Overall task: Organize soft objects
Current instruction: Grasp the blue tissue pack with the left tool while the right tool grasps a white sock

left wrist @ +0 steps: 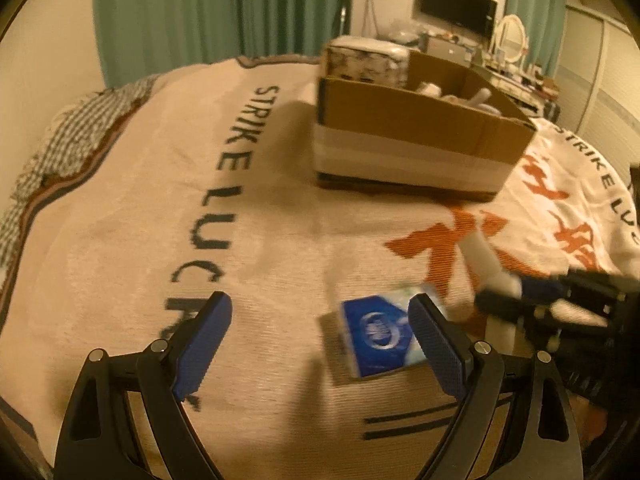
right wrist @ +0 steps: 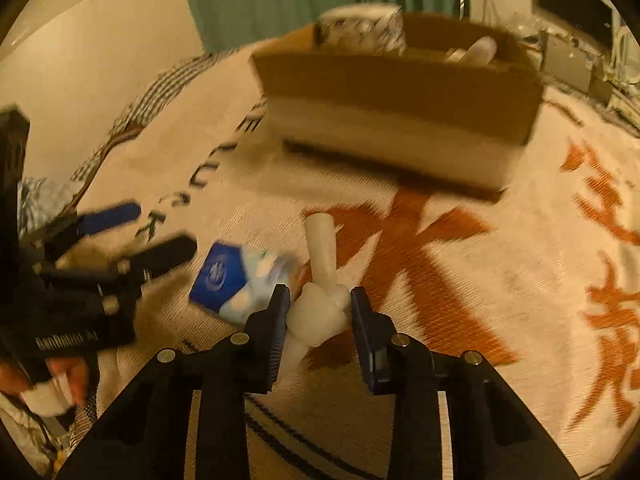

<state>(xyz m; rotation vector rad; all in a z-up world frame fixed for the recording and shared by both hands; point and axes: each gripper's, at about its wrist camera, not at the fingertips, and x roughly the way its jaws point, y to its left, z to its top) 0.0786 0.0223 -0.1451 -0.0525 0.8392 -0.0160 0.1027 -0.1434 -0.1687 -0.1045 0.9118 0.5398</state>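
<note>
A blue and white tissue pack (left wrist: 380,334) lies on the printed blanket, just inside the right finger of my left gripper (left wrist: 320,340), which is open and empty above it. The pack also shows in the right wrist view (right wrist: 236,280). My right gripper (right wrist: 320,312) is shut on a soft white hand-shaped toy (right wrist: 320,280) with one finger pointing up, held a little above the blanket. In the left wrist view the toy (left wrist: 480,256) and the right gripper (left wrist: 556,300) are at the right edge. A cardboard box (left wrist: 416,136) with soft items stands behind.
The box also shows in the right wrist view (right wrist: 400,92), with a patterned roll (right wrist: 360,28) at its left end. A checked cloth (left wrist: 72,132) lies at the bed's left edge. Green curtains (left wrist: 224,8), a TV (left wrist: 460,4) and a cluttered dresser (left wrist: 516,64) stand behind the bed.
</note>
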